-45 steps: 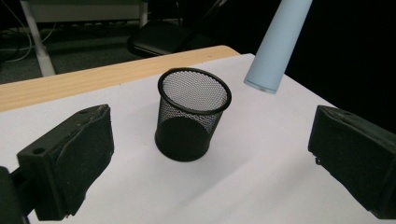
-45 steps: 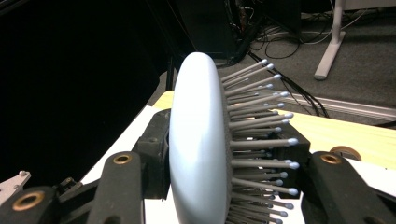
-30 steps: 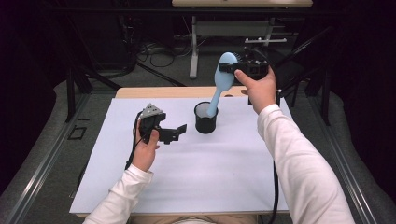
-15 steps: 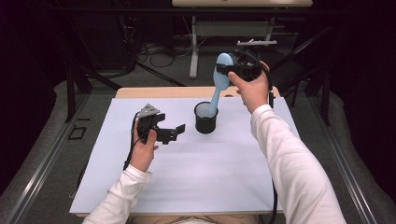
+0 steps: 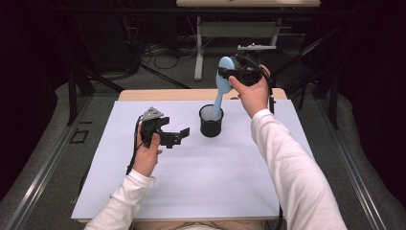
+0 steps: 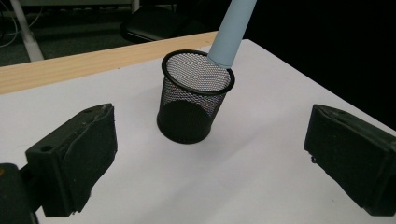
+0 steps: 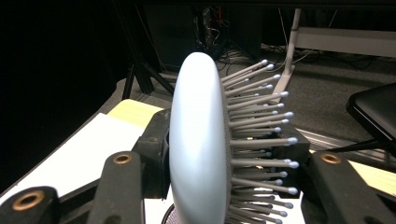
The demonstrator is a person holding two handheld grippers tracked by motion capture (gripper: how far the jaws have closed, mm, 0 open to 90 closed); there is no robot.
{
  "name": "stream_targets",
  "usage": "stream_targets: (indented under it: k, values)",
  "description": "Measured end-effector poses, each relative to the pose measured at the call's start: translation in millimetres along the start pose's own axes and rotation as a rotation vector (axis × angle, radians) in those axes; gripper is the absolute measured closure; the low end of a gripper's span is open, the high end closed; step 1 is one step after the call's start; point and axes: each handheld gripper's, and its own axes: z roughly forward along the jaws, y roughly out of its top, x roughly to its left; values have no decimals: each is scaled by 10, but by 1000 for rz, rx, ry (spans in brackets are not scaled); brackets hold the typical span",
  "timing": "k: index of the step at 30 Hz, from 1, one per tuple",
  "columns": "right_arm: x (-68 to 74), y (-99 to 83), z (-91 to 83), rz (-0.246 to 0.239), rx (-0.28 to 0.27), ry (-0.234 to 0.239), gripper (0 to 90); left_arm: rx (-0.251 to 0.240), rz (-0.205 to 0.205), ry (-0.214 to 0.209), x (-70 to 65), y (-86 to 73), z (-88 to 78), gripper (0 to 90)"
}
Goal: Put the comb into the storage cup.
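We hold the pale blue plastic hairbrush (image 5: 221, 86) by its oval head in our right gripper (image 5: 229, 75), whose jaws are clamped on it: in the right gripper view one jaw presses the smooth back of the head and the other sits among the grey ball-tipped bristles (image 7: 261, 140). The brush hangs tilted above the far side of the desk (image 5: 191, 191), head up, and the end of its handle dips inside the rim of the round black wire-mesh cup (image 5: 211, 121). That cup stands upright on the white desk surface, near the far wooden edge. Our left gripper (image 5: 178, 137) rests low over the desk just left of the cup, pointing toward it, jaws spread wide with nothing between them; the left gripper view frames the cup (image 6: 195, 95) and the handle between both pads.
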Motion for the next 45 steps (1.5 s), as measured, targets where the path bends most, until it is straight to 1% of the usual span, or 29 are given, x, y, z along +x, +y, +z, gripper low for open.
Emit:
stream_targets:
  k: [7, 21, 22, 32, 34, 45]
  values:
    - [9, -14, 13, -2, -10, -4, 494, 3, 5, 3, 12, -4, 1, 30]
    - [-8, -81, 77, -4, -19, -24, 494, -2, -9, 1, 35, -1, -16, 35]
    - [0, -95, 91, -8, -22, -26, 494, -3, -16, -1, 36, -1, -19, 35]
    - [59, -158, 178, -23, -22, -31, 494, -1, -11, -5, 37, -2, -17, 37]
    - [80, -182, 208, -34, -21, -35, 494, -1, -12, -7, 40, -3, -17, 37]
    - [114, -261, 289, -55, -14, -41, 494, 3, -12, -9, 36, -5, -13, 37]
